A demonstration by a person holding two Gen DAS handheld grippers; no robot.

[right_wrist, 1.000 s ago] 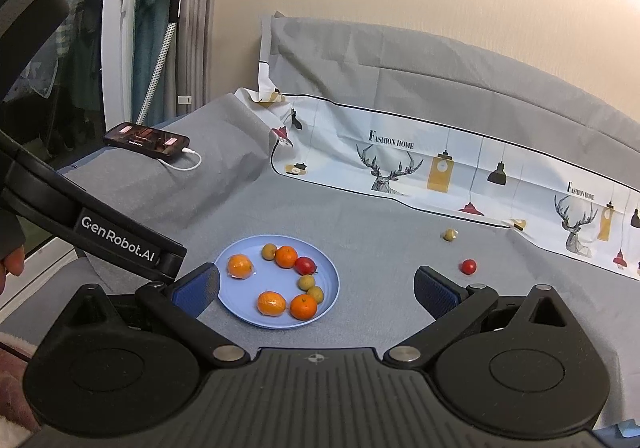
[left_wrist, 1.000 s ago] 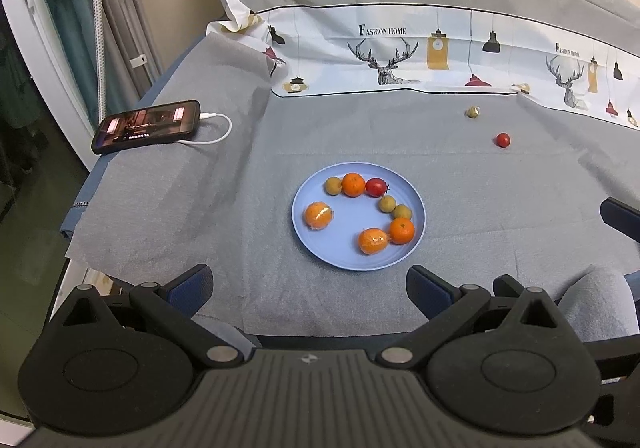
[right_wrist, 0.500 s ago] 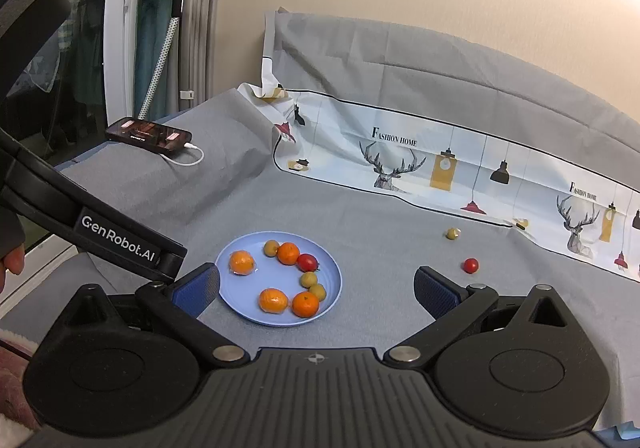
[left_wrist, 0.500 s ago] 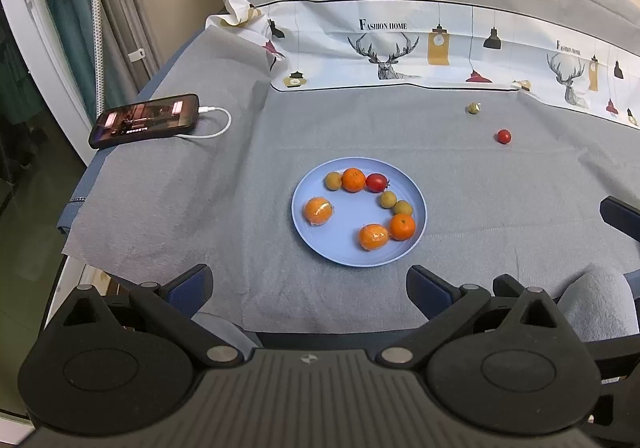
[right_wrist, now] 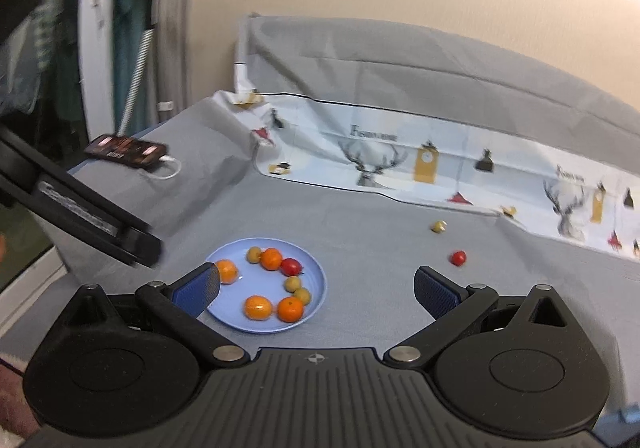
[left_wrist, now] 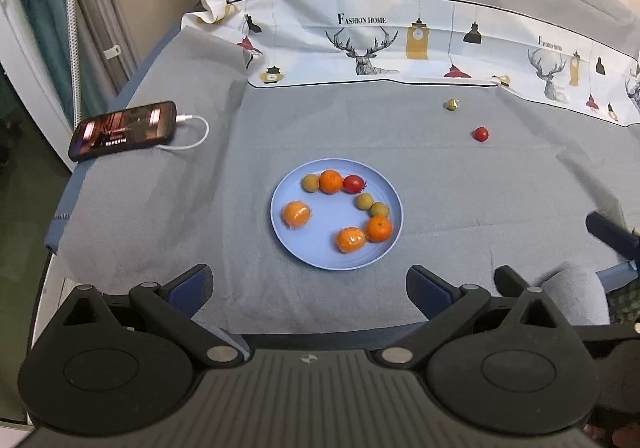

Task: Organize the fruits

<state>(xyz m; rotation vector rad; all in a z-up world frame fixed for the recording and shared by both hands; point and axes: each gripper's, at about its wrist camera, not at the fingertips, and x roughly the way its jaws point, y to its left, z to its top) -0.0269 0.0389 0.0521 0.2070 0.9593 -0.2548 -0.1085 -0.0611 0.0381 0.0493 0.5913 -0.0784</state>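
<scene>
A light blue plate (left_wrist: pixel 294 246) sits mid-table on the grey cloth and holds several oranges, small green fruits and a red tomato (left_wrist: pixel 353 184). It also shows in the right wrist view (right_wrist: pixel 316 280). A loose red tomato (left_wrist: pixel 481 134) (right_wrist: pixel 458 258) and a small yellow-green fruit (left_wrist: pixel 452 104) (right_wrist: pixel 439 226) lie on the cloth at the far right. My left gripper (left_wrist: pixel 310 284) is open and empty, near the front edge below the plate. My right gripper (right_wrist: pixel 316 286) is open and empty, above the cloth just right of the plate.
A phone (left_wrist: pixel 122 130) with a white charging cable lies at the table's left edge. A printed cloth strip (left_wrist: pixel 420 44) runs along the back. The left gripper's body (right_wrist: pixel 80 208) crosses the left of the right wrist view. A steamer pole (right_wrist: pixel 140 48) stands beyond the table's left side.
My right gripper has moved forward and slightly right toward the loose fruits, its view now blurred. My left gripper has barely moved. Both stay open.
</scene>
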